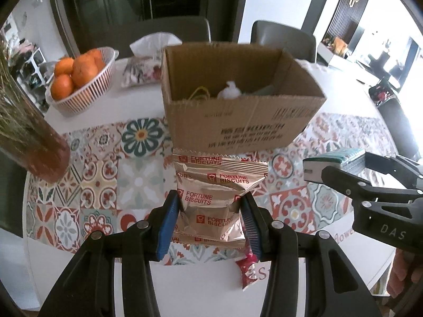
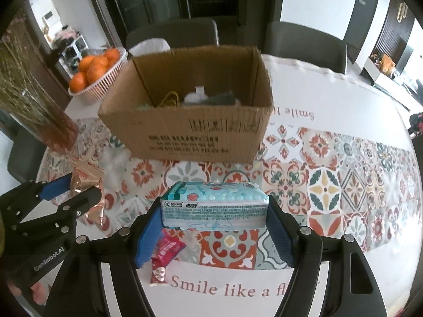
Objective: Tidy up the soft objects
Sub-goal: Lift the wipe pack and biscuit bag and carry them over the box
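In the left wrist view, a vase (image 1: 31, 142) of dried stems stood at the left edge of the frame. To its right, in the upper left, a white basket (image 1: 87, 92) held oranges (image 1: 76, 72), and a tissue box (image 1: 142, 63) sat just beyond it. An open cardboard box (image 1: 238, 111) filled the upper centre, resting on a patterned table runner (image 1: 105, 185) laid over the white table (image 1: 201, 285); inside it showed something yellow and something white, too small to name. Below the box, at centre, the left gripper (image 1: 210, 222) was clenched on a gold biscuit packet (image 1: 211, 200), its blue pads pressing the packet's two sides and holding it above the runner. A red wrapper (image 1: 247, 269) lay on the table just below the right-hand pad. At the right edge the right gripper (image 1: 343, 169) held a teal pack of tissues (image 1: 335, 157).

In the right wrist view, the left gripper (image 2: 76, 195) with the gold packet (image 2: 84, 182) appeared at lower left. The cardboard box (image 2: 190, 137) sat in the upper centre. Below it, the right gripper (image 2: 214, 222) grasped the pack of tissues (image 2: 214, 208) by its two ends, lifted off the runner, with the red wrapper (image 2: 164, 253) lying on the table beneath its left pad.
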Demonstrator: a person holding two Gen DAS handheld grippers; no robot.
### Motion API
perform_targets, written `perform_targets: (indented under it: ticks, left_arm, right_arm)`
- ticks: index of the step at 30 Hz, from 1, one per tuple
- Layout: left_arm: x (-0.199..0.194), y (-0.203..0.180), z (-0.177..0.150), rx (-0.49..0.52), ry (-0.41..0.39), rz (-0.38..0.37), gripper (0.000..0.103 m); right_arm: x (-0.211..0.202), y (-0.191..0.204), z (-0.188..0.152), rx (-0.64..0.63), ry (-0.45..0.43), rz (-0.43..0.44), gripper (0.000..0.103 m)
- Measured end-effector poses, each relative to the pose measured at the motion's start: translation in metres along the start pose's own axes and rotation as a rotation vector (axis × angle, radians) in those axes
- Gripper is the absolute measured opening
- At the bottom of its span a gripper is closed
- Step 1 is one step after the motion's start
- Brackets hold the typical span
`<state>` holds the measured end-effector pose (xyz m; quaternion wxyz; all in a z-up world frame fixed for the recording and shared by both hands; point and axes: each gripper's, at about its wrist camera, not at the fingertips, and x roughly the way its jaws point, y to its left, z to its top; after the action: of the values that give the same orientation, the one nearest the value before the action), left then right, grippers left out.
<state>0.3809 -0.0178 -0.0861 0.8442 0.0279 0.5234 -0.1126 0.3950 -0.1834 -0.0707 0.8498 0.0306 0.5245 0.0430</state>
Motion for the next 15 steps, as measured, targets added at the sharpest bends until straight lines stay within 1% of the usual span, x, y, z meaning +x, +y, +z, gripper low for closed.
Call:
perform_targets:
  ticks: [9,15]
  left_arm:
    - [-0.029,-0.003,0.013,0.011,-0.086,-0.015,0.047]
    - [-0.044,-0.004,0.028,0.009,-0.137,-0.025,0.046]
  right_arm:
    - [-0.035,0.0,0.01,0.008,-0.111,0.017,0.074]
    - [-0.053,-0.001,0.024,0.015,-0.177,0.036,0.074]
